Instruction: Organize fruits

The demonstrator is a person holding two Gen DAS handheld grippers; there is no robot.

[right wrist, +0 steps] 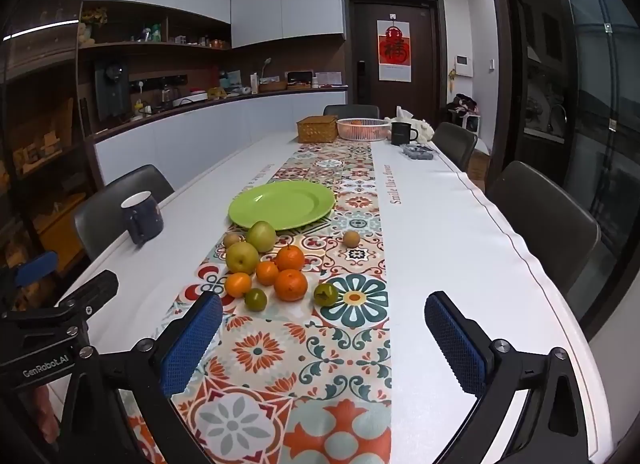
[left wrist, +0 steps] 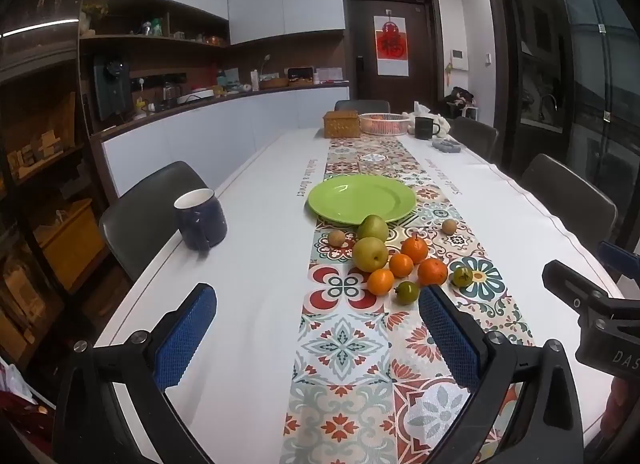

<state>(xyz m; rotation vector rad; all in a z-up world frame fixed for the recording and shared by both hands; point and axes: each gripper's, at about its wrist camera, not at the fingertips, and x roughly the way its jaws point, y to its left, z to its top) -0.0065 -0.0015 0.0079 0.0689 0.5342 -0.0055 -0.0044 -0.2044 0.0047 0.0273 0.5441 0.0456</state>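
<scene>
Fruit (right wrist: pixel 264 264) clustered loose beside bare green plate (right wrist: pixel 282 203) mid-counter, none gathered; left tool (left wrist: pixel 316 334) and right tool (right wrist: pixel 324 338) agape, empty; first pick pending.

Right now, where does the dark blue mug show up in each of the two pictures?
Left wrist view: the blue mug stands left of centre, near the table's left edge, left of the green plate.
Right wrist view: the mug sits further left, again left of the plate.
Shared landmark: the green plate.
</scene>
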